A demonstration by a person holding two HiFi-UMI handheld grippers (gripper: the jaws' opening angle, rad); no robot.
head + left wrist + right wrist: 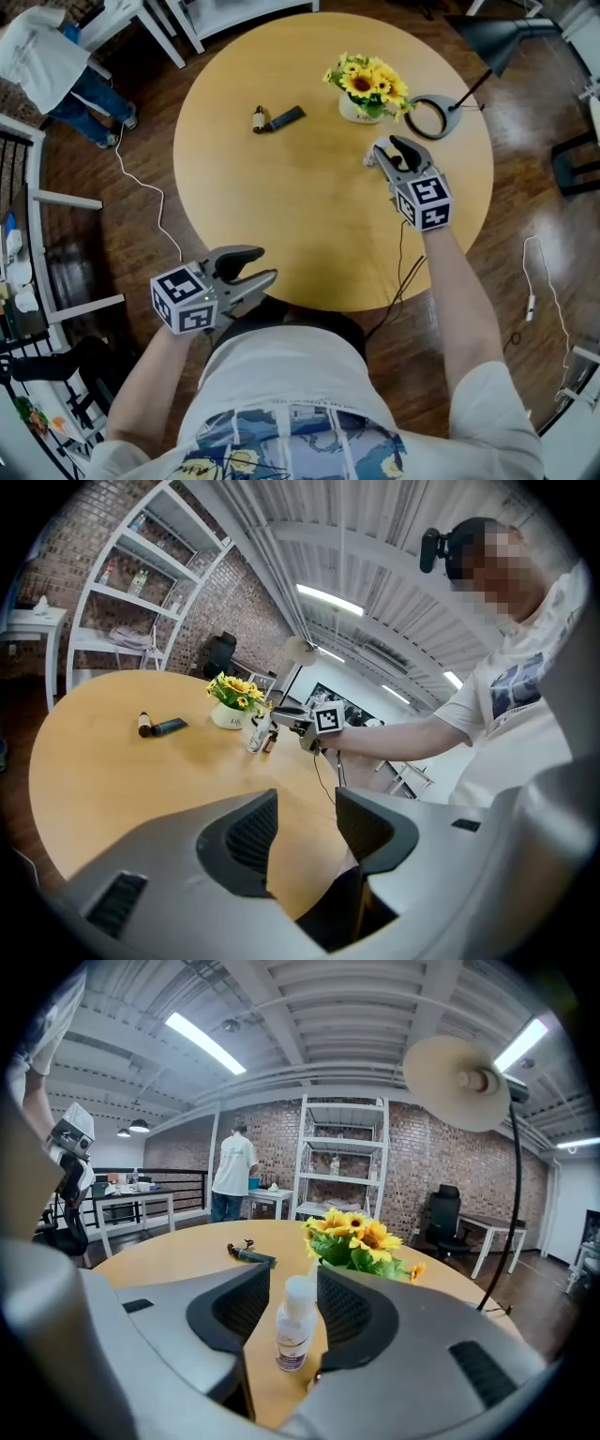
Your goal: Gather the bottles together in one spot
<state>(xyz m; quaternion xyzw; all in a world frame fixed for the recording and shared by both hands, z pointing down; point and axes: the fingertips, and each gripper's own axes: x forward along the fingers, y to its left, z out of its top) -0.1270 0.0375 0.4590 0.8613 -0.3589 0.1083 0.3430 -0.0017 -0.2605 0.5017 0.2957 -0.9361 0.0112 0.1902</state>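
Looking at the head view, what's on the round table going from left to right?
small brown bottle → dark tube → pot of sunflowers → ring lamp. Left out: the right tongs and the clear bottle between them, since they overlap the flowers and the lamp.

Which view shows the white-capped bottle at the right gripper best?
Right gripper view: the bottle stands close, upright, between the fingers. Left gripper view shows it tiny by the flowers; head view barely shows it.
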